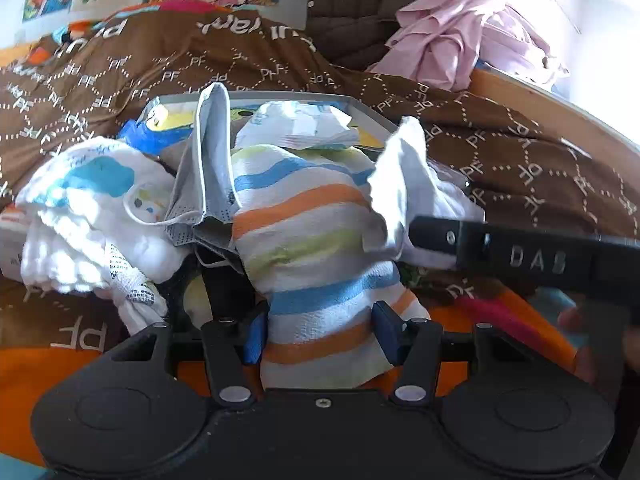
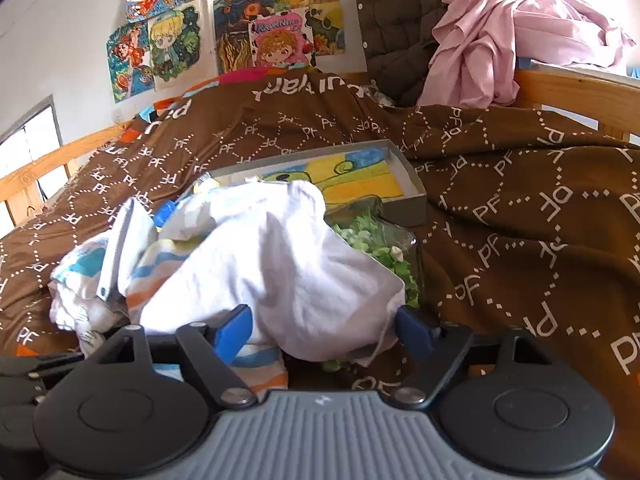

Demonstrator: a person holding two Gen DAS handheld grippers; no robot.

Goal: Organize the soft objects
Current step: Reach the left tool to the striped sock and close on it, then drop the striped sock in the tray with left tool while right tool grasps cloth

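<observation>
A cloth with blue, orange and green stripes [image 1: 308,216] stands bunched on the brown duvet. My left gripper [image 1: 320,334] is shut on its lower part, both blue pads pressing into it. A plain white cloth [image 2: 280,264] lies over the pile, and in the left wrist view it [image 1: 394,188] rises beside the black finger [image 1: 436,236] of my right gripper. My right gripper [image 2: 324,334] is open, fingers wide apart with the white cloth between them. A grey face mask [image 1: 208,168] leans on the striped cloth. A white cloth with blue patches [image 1: 92,196] lies to the left.
Behind the pile is a shallow grey box [image 2: 412,192] holding a colourful drawing. A clear container of green bits [image 2: 376,240] sits by it. The brown duvet [image 2: 520,208] covers the bed, with pink clothing [image 2: 500,32] at the head, a wooden frame [image 2: 572,92] and posters [image 2: 168,48] behind.
</observation>
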